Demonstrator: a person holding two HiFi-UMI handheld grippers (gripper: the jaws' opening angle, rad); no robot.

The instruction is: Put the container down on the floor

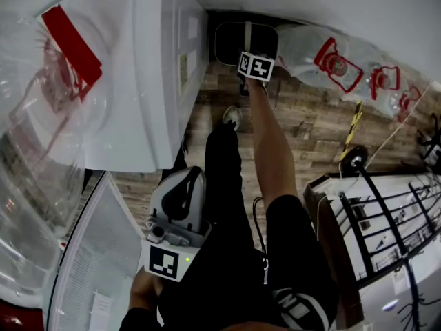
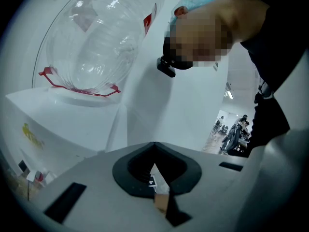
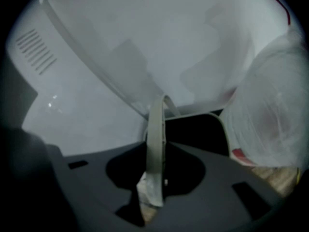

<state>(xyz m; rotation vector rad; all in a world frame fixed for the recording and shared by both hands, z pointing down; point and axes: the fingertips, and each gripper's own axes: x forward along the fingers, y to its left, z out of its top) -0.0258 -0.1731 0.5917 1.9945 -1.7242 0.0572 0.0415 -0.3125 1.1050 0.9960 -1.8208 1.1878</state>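
Right tool [image 3: 154, 180] was clamped on the pale handle [image 3: 155, 124] of the dark container [image 1: 233, 43], pointing steeply down; container sat low by the wall, between the white water dispenser [image 1: 148, 81] and the printed plastic bags [image 1: 331, 61]; couldn't tell whether its base was touching the floor [image 1: 310, 126]. Left tool [image 2: 155, 178] was idle close to the body, jaws together, nothing in them. My read: lowering was nearly done; best to hold the grip until the base sat flat and the handle went slack, then release and lift straight up so the handle didn't snag; also keep it clear of the bags.
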